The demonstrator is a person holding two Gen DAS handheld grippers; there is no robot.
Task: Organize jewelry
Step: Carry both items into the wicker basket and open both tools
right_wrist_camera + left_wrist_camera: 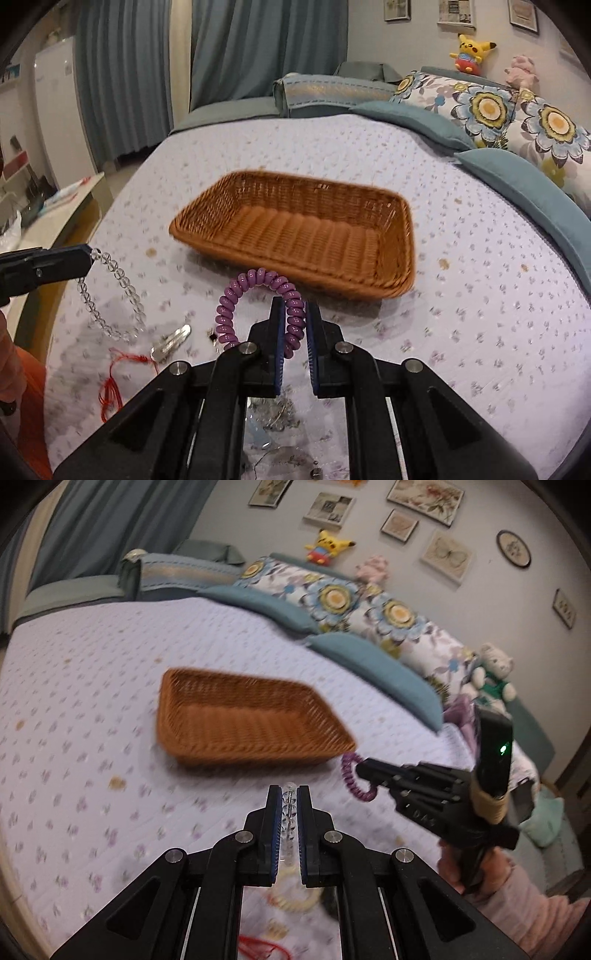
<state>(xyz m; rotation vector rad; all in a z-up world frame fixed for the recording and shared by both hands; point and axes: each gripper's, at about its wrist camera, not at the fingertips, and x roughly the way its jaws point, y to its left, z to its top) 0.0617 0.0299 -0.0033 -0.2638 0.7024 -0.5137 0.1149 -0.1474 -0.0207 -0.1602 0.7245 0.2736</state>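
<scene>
The left gripper [289, 794] clamps a clear glass-bead bracelet [110, 295]; the right gripper [295, 314] pinches a purple spiral coil band [236, 295], both apparently lifted before the shallow brown wicker basket [306, 236].

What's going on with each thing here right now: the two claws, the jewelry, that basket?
Left gripper: shut on the clear bead bracelet.
Clear bead bracelet: held, dangling above the bedspread.
Right gripper: shut on the purple coil bracelet.
Purple coil bracelet: held, lifted off the bed.
Wicker basket: empty, upright on the bedspread.
Red cord: lying loose on the bedspread.
Silver hair clip: lying flat on the bedspread.
</scene>
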